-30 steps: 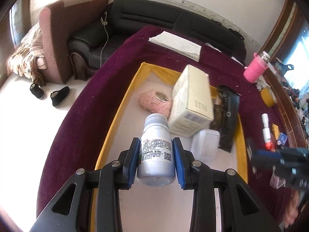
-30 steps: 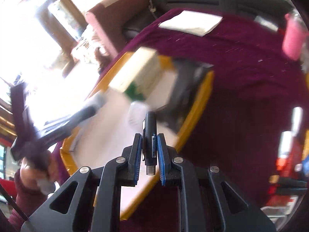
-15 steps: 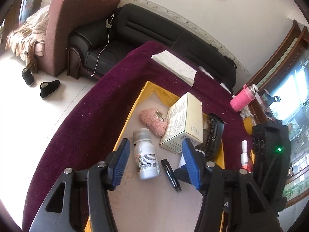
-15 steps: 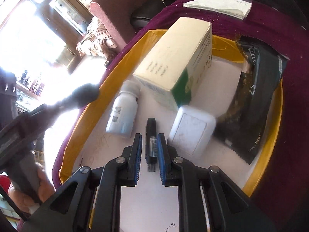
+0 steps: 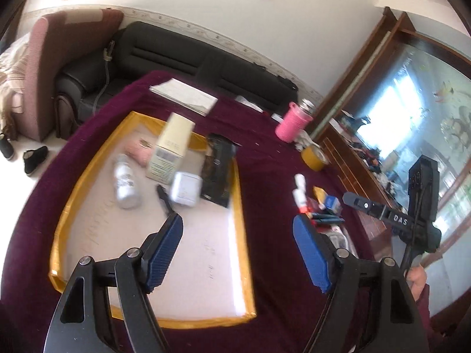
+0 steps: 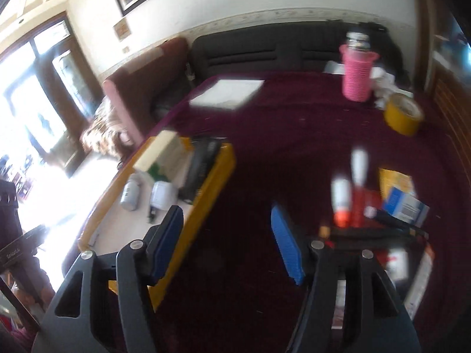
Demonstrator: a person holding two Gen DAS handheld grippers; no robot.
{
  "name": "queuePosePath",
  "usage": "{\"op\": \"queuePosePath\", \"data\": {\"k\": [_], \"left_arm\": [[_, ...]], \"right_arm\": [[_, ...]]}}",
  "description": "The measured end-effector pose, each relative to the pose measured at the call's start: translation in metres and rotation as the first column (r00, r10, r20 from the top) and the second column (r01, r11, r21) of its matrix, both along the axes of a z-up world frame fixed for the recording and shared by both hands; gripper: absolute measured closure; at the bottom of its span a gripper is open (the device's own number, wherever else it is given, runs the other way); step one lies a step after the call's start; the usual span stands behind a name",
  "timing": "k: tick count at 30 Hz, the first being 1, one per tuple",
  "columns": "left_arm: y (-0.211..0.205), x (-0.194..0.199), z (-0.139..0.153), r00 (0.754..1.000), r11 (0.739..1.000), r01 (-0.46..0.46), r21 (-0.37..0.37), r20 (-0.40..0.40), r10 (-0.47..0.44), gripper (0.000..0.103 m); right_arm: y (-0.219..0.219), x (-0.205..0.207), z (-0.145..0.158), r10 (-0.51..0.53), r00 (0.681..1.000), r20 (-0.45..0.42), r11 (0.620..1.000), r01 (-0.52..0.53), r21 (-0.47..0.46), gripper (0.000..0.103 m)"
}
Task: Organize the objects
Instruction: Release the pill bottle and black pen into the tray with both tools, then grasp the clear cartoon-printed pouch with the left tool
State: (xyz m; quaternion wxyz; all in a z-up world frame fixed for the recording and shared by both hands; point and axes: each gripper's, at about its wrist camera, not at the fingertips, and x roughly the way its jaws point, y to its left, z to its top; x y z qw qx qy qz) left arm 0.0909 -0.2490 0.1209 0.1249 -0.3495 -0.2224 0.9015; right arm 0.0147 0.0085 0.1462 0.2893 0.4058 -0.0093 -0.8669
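I work over a desk (image 5: 273, 158) draped in dark maroon cloth, in a sitting room with a pink armchair (image 5: 53, 67) at far left, a black sofa (image 5: 188, 61) along the far wall and a wooden-framed glass cabinet (image 5: 412, 111) at right.

On the left part of the desk lies a yellow-rimmed tray (image 5: 240, 235) with a pale floor. In it, from left to right: a white bottle (image 5: 126, 182) lying on its side, its long axis running near to far with the cap toward the far end; a pink pouch (image 5: 138, 151) behind it; a cream box (image 5: 172, 150) standing tall; a slim black pen-like stick (image 5: 164, 197) lying near-to-far just left of a small white case (image 5: 185, 188); and a black packet (image 5: 219, 173) along the tray's right rim. A white paper pad (image 5: 184, 97) lies on the cloth beyond the tray.

My left gripper (image 5: 237, 251) is spread wide and holds nothing, hovering over the near half of the tray and its right rim. My right gripper (image 6: 226, 244) is also wide and bare, above the cloth just right of the tray's edge.

Further right stand a pink sleeved flask (image 6: 357, 70) and a roll of yellow tape (image 6: 403, 114) at the far side. Nearer, a cluttered pile holds a white tube with an orange-red end (image 6: 341, 200), a second white tube (image 6: 360, 167), a blue and white carton (image 6: 404, 206) and a yellow packet (image 6: 394, 179); blur hides the rest.
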Motion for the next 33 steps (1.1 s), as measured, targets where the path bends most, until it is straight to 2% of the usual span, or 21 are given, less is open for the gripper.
{"op": "queuePosePath", "data": {"k": [2, 4, 6, 10, 13, 16, 21, 22, 23, 24, 26, 29, 31, 33], "left_arm": [[0.026, -0.001, -0.004, 0.997, 0.996, 0.082, 0.026, 0.013, -0.082, 0.031], [0.053, -0.002, -0.009, 0.989, 0.988, 0.145, 0.045, 0.028, -0.146, 0.031], [0.077, -0.002, -0.016, 0.982, 0.983, 0.180, 0.044, 0.052, -0.182, 0.031], [0.113, -0.004, -0.027, 0.968, 0.976, 0.216, 0.034, 0.121, -0.218, 0.031], [0.138, -0.005, -0.026, 0.960, 0.968, 0.250, 0.023, 0.126, -0.251, 0.031], [0.164, -0.010, -0.015, 0.953, 0.954, 0.296, -0.041, 0.080, -0.292, 0.031], [0.226, -0.036, -0.017, 0.917, 0.894, 0.398, -0.206, 0.092, -0.387, 0.031], [0.238, -0.048, -0.021, 0.912, 0.885, 0.409, -0.222, 0.105, -0.395, 0.031], [0.248, -0.059, -0.026, 0.913, 0.883, 0.409, -0.232, 0.116, -0.392, 0.031], [0.258, -0.073, -0.033, 0.915, 0.884, 0.403, -0.236, 0.128, -0.383, 0.031], [0.273, -0.092, -0.045, 0.912, 0.885, 0.408, -0.225, 0.142, -0.385, 0.031], [0.291, -0.112, -0.069, 0.890, 0.881, 0.443, -0.165, 0.198, -0.411, 0.032], [0.303, -0.112, -0.078, 0.868, 0.867, 0.479, -0.141, 0.225, -0.443, 0.033], [0.315, -0.096, -0.076, 0.849, 0.836, 0.520, -0.174, 0.210, -0.485, 0.035]], "right_arm": [[0.050, -0.004, -0.003, -0.111, 0.994, -0.007, 0.994, 0.111, -0.008, 0.027], [0.104, -0.009, -0.011, -0.226, 0.974, 0.003, 0.974, 0.226, -0.026, 0.025], [0.160, -0.010, -0.020, -0.338, 0.940, 0.035, 0.939, 0.340, -0.051, 0.026], [0.225, -0.020, -0.043, -0.468, 0.875, 0.126, 0.862, 0.483, -0.156, 0.026], [0.242, -0.039, -0.056, -0.484, 0.859, 0.168, 0.833, 0.511, -0.214, 0.026], [0.246, -0.054, -0.065, -0.511, 0.849, 0.136, 0.818, 0.529, -0.225, 0.026], [0.250, -0.049, -0.082, -0.544, 0.839, 0.028, 0.811, 0.534, -0.241, 0.026], [0.251, -0.047, -0.088, -0.562, 0.827, 0.022, 0.804, 0.552, -0.223, 0.026], [0.250, -0.050, -0.093, -0.567, 0.822, 0.057, 0.803, 0.567, -0.185, 0.026], [0.252, -0.053, -0.095, -0.546, 0.834, 0.081, 0.809, 0.550, -0.208, 0.026], [0.258, -0.052, -0.094, -0.543, 0.834, 0.093, 0.798, 0.547, -0.251, 0.026], [0.262, -0.052, -0.094, -0.539, 0.836, 0.102, 0.796, 0.545, -0.264, 0.026], [0.266, -0.054, -0.098, -0.535, 0.835, 0.131, 0.791, 0.549, -0.271, 0.026], [0.267, -0.056, -0.103, -0.521, 0.837, 0.168, 0.790, 0.548, -0.275, 0.026]]}}
